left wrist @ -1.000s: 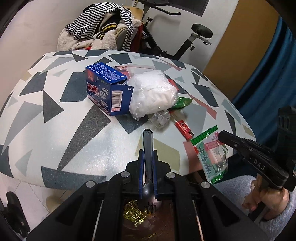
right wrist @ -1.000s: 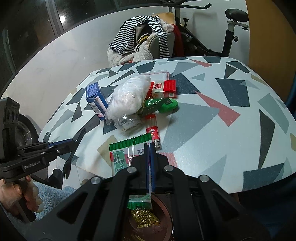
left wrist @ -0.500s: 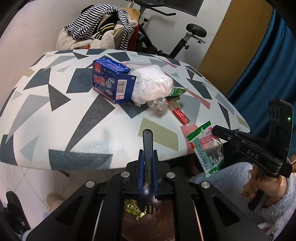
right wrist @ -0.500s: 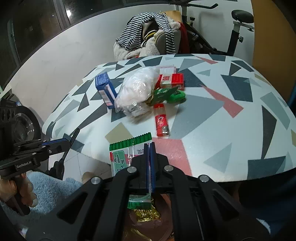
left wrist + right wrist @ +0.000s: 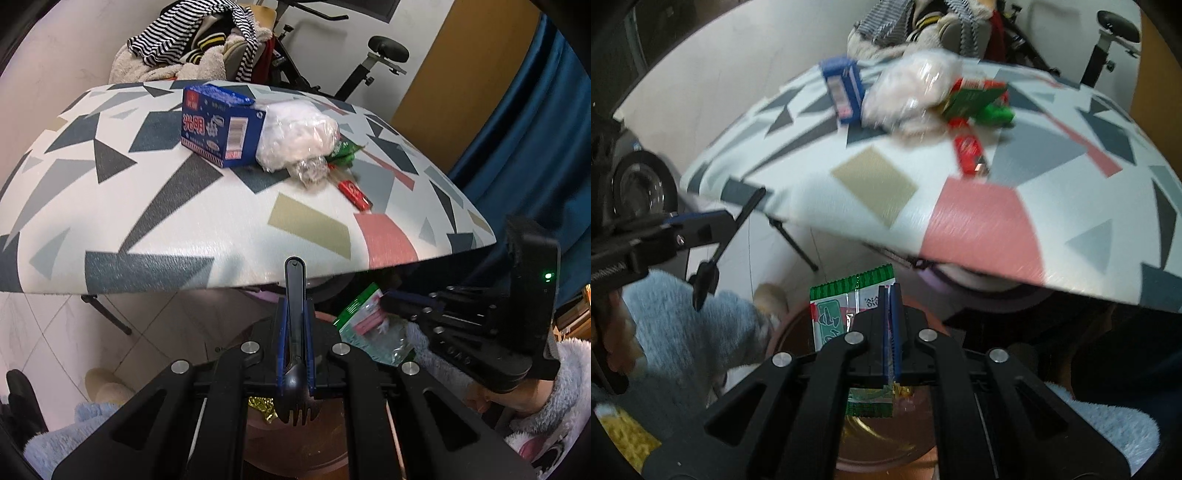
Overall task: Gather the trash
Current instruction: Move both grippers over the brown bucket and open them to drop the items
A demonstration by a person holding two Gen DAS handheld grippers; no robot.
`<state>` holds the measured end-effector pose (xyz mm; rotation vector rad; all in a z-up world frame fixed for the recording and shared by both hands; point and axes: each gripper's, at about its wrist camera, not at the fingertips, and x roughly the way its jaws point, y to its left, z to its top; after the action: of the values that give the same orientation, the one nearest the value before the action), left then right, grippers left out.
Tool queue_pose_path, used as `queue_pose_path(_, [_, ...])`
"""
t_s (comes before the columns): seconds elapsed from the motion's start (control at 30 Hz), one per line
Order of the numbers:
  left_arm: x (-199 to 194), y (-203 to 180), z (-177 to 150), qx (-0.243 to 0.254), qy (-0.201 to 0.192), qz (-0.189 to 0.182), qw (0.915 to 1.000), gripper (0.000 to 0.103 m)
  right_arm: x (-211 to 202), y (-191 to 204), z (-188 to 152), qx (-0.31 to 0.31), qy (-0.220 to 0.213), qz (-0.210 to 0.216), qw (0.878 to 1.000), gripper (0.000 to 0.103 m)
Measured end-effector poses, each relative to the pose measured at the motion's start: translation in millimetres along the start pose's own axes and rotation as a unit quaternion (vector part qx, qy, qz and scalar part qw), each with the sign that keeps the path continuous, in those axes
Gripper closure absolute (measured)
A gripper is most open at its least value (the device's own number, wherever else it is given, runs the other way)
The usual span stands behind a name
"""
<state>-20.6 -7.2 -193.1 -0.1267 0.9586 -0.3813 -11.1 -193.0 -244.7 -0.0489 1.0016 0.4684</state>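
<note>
step: drop-off | L gripper (image 5: 294,295) fingers clamped on black spork (image 5: 295,332) | R gripper (image 5: 889,295) fingers clamped on green wrapper (image 5: 834,314), both below tabletop (image 5: 221,221) edge, brown bin (image 5: 879,443) at 6 o'clock | next: release over bin; box (image 5: 218,125) etc. left at 12.

Table (image 5: 110,206): near half bare, open to a pass from the front edge. Far half blocked by a touching cluster: blue carton (image 5: 218,125), white plastic bag (image 5: 299,138), green wrapper (image 5: 345,151); red lighter (image 5: 355,192) lies just beside, toward the edge. Under the edge: slanted table leg (image 5: 107,314) on tiled floor (image 5: 48,332). Behind: clothes-heaped chair (image 5: 207,48), exercise bike (image 5: 369,62).
</note>
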Motion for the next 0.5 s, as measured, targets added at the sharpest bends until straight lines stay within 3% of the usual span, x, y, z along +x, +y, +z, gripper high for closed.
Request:
queue_pose_path(0.17, [2.2, 2.8, -5.1, -0.005, 0.005, -0.001, 1.0000, 0.094, 15.5, 3.0, -5.3, -0.004, 0.034, 0.007, 0.999, 0.097])
queue_pose_path(0.27, [2.2, 2.9, -5.5, -0.005, 0.005, -0.002, 1.0000, 0.094, 22.2, 1.4, -7.9, 0.004, 0.053, 0.012, 0.999, 0.090])
queue_pose_path(0.37, [1.9, 1.8, -6.3, -0.001, 0.004, -0.005, 1.0000, 0.094, 24.1, -1.6, -9.3, 0.013, 0.058, 0.011, 0.998, 0.067])
queue_pose_path(0.5, [3.0, 0.1, -8.9, 0.003, 0.005, -0.008, 1.0000, 0.094, 19.2, -6.6, -8.0, 0.024, 0.044, 0.004, 0.999, 0.026])
